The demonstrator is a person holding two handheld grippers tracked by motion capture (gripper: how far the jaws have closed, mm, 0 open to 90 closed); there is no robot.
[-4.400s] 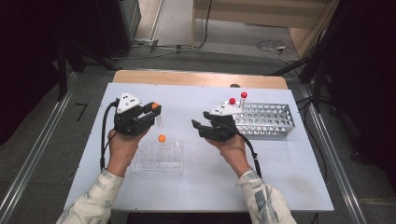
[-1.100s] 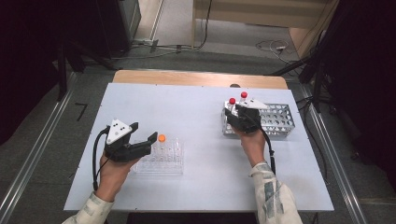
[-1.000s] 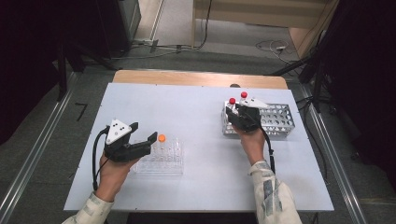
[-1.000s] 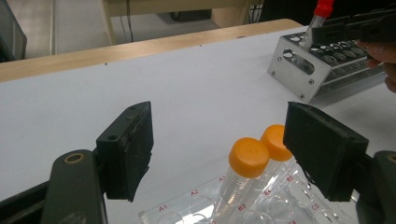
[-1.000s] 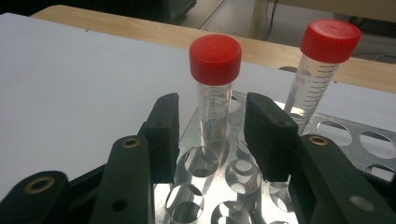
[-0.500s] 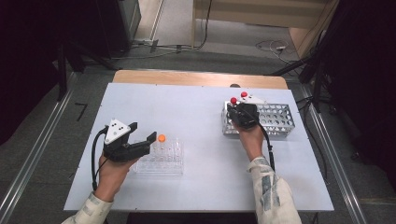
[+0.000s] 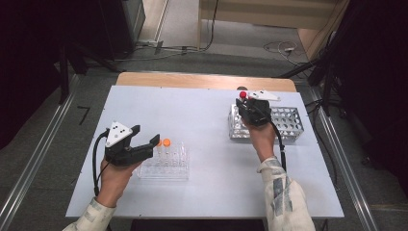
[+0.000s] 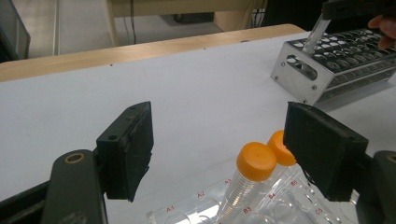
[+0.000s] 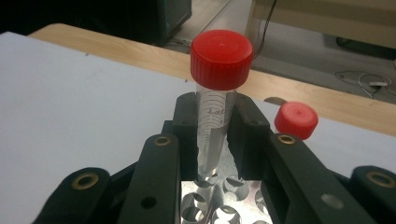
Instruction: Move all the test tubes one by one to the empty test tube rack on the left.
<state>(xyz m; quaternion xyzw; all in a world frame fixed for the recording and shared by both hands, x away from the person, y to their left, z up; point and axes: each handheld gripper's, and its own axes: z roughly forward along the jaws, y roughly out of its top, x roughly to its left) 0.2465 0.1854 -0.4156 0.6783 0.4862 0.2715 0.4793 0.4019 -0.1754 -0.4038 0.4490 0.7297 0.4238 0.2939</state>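
My right gripper (image 9: 215, 135) is shut on a clear tube with a red cap (image 9: 221, 58), just below the cap. The tube's lower end hangs over the holes of the metal rack (image 9: 219, 200). A second red-capped tube (image 9: 296, 120) stands in that rack behind it. From above, the right gripper (image 7: 246, 103) sits over the left end of the metal rack (image 7: 288, 122). My left gripper (image 8: 224, 149) is open and empty, level with two orange-capped tubes (image 8: 255, 161) in a clear plastic rack (image 8: 187, 212). In the high view the left gripper (image 7: 146, 134) is at that rack's left side.
The white table (image 7: 202, 115) has bare room between the two racks. A wooden strip (image 7: 192, 81) runs along its far edge. Cables trail from both grippers toward the person's forearms. Dark floor and metal rails flank the table.
The right gripper has closed on the red-capped tube and lifted it a little out of the metal rack. The left hand has stayed where it was.
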